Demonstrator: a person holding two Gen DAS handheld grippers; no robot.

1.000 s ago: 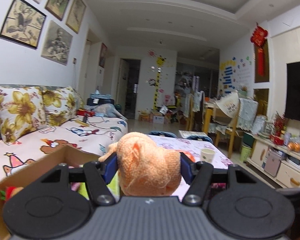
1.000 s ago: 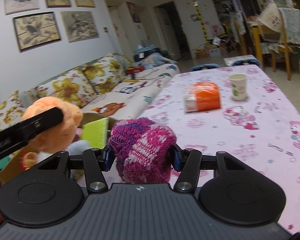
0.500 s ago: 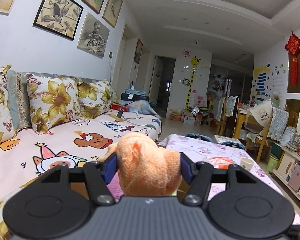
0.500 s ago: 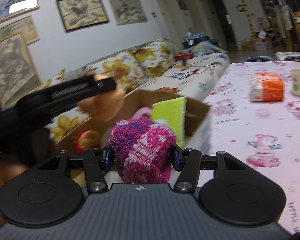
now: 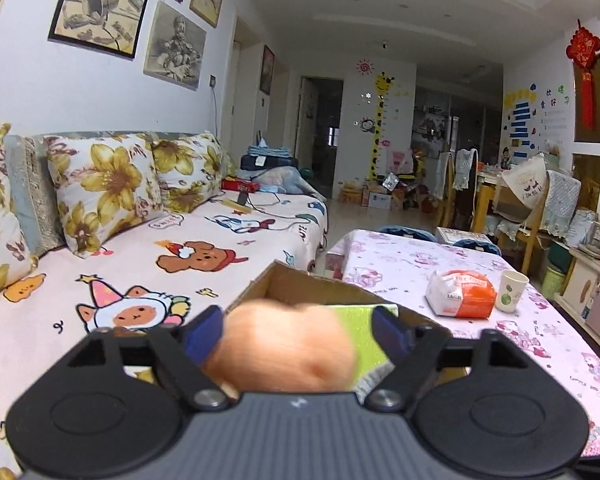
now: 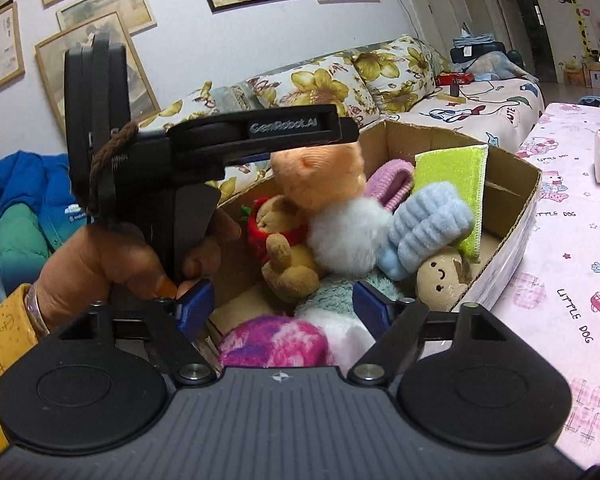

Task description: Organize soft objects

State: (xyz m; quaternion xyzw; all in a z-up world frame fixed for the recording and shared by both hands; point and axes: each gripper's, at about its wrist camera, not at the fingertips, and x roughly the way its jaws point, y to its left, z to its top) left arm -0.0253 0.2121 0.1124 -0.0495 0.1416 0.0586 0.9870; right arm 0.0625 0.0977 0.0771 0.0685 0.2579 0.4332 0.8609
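Ahead of the right gripper (image 6: 286, 308) stands the cardboard box (image 6: 512, 216) on the table (image 6: 572, 240) — inside lie a bear toy (image 6: 284, 248), a fluffy ball (image 6: 346, 236) and a doll head (image 6: 440, 276), with a sponge (image 6: 452, 164) leaning at the far wall. The left gripper (image 6: 340, 128) hangs above the box from the left. The sofa (image 5: 140, 272) lies left — a packet (image 5: 460, 294) and cup (image 5: 512, 290) sit beyond, right.

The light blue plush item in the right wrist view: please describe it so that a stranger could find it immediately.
Find the open cardboard box at the edge of the pink table. Among its soft toys, the light blue plush leans against the upright lime green cloth, above the round smiling doll face. Only it has ribbed, pale blue fleece.
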